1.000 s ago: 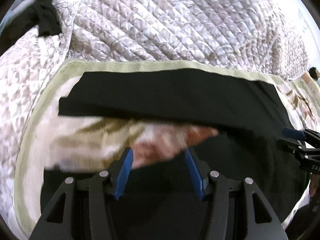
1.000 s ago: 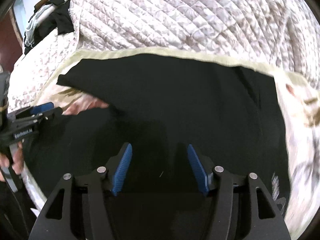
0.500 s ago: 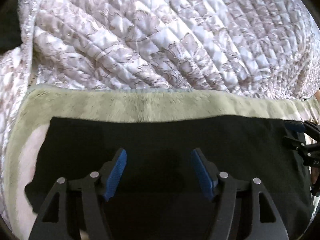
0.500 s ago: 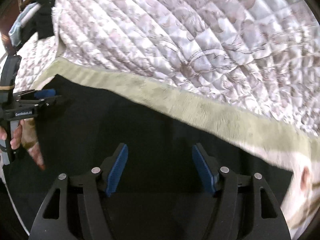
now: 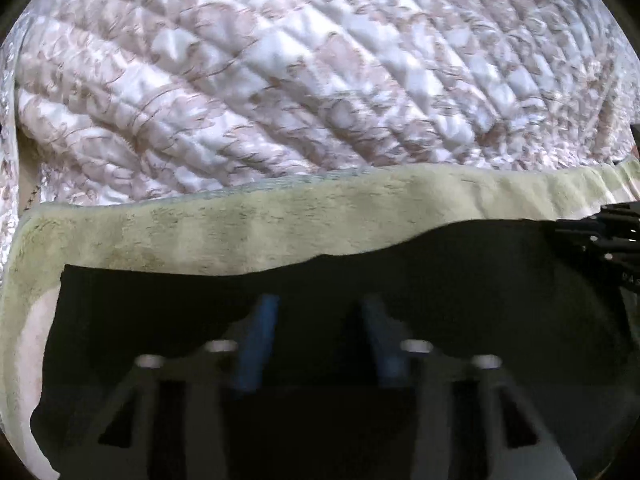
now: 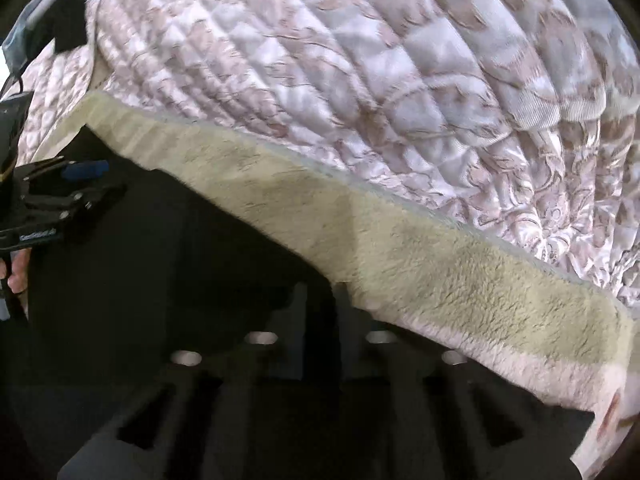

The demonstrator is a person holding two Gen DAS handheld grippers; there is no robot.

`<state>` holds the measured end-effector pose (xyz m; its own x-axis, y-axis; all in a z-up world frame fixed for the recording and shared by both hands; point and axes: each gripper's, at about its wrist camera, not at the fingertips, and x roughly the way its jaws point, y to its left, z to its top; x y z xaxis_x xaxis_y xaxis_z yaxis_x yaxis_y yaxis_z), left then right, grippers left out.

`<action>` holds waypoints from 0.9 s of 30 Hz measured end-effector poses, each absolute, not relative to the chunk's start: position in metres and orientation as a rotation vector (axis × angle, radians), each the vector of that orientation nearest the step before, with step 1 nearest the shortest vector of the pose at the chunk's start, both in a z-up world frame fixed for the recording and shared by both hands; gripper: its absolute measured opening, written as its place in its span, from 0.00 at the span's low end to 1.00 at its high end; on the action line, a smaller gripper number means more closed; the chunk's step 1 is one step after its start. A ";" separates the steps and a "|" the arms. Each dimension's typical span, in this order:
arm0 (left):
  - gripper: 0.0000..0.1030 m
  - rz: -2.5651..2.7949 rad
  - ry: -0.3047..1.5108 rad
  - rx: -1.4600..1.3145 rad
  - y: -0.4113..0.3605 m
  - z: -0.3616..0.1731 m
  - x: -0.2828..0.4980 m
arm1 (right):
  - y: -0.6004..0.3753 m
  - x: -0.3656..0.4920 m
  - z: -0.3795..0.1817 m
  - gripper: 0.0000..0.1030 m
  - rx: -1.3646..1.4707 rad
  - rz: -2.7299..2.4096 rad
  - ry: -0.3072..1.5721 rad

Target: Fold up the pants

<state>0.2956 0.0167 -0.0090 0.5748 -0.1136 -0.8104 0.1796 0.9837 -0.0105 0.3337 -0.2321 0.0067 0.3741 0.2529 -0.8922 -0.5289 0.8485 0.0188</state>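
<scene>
The black pants (image 5: 160, 312) lie flat on a pale green fleece blanket (image 5: 280, 228); they also fill the lower left of the right wrist view (image 6: 160, 280). My left gripper (image 5: 318, 320) hovers over the pants' far edge with its blue pads apart, narrower than before. My right gripper (image 6: 320, 296) sits at the pants' far edge with its fingers nearly together; dark blur hides whether cloth is between them. Each gripper shows in the other's view: the right one at the left wrist view's right edge (image 5: 600, 236), the left one at the right wrist view's left edge (image 6: 68, 196).
A quilted white and brown bedspread (image 5: 320, 80) rises behind the blanket and fills the upper half of both views (image 6: 400, 80). Dark clothing (image 6: 60, 20) lies at the far left corner. A hand (image 6: 16, 272) holds the left gripper.
Both grippers moved forward to the pants' far edge. The right gripper's fingers closed from wide apart to nearly together. The left gripper's pads came somewhat closer.
</scene>
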 end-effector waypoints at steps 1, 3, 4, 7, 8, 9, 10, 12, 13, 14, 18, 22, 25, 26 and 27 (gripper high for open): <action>0.08 -0.138 0.933 0.097 0.013 -0.007 0.293 | -0.227 0.328 0.010 0.08 -0.323 0.500 1.063; 0.04 -0.121 0.918 0.081 0.013 0.002 0.286 | -0.224 0.318 0.020 0.07 -0.336 0.488 1.034; 0.04 -0.120 0.905 0.061 0.015 0.008 0.281 | -0.224 0.313 0.027 0.07 -0.329 0.486 1.013; 0.04 -0.134 0.844 0.004 0.028 0.035 0.253 | -0.232 0.286 0.060 0.07 -0.295 0.489 0.935; 0.04 -0.142 0.822 -0.019 0.033 0.045 0.241 | -0.236 0.271 0.074 0.07 -0.279 0.494 0.907; 0.04 -0.159 0.797 -0.046 0.036 0.056 0.224 | -0.239 0.258 0.083 0.07 -0.269 0.497 0.885; 0.04 -0.174 0.776 -0.061 0.041 0.065 0.209 | -0.244 0.236 0.096 0.07 -0.253 0.503 0.852; 0.04 -0.200 0.730 -0.084 0.043 0.080 0.168 | -0.254 0.198 0.111 0.07 -0.223 0.511 0.813; 0.04 -0.210 0.717 -0.086 0.044 0.084 0.150 | -0.258 0.177 0.116 0.07 -0.205 0.516 0.803; 0.04 -0.221 0.710 -0.090 0.046 0.088 0.127 | -0.258 0.161 0.117 0.07 -0.191 0.519 0.800; 0.04 -0.267 0.737 -0.126 0.046 0.075 0.048 | -0.268 0.079 0.101 0.07 -0.119 0.514 0.863; 0.05 -0.262 0.872 -0.131 0.044 0.031 0.012 | -0.275 0.027 0.052 0.09 -0.036 0.474 1.053; 0.05 -0.252 0.948 -0.148 0.047 0.013 -0.004 | -0.289 0.010 0.037 0.19 0.086 0.436 1.103; 0.05 -0.247 0.943 -0.160 0.050 0.014 -0.008 | -0.292 0.007 0.041 0.27 0.115 0.438 1.088; 0.07 -0.243 0.934 -0.162 0.052 0.019 -0.011 | -0.294 0.005 0.045 0.32 0.142 0.443 1.072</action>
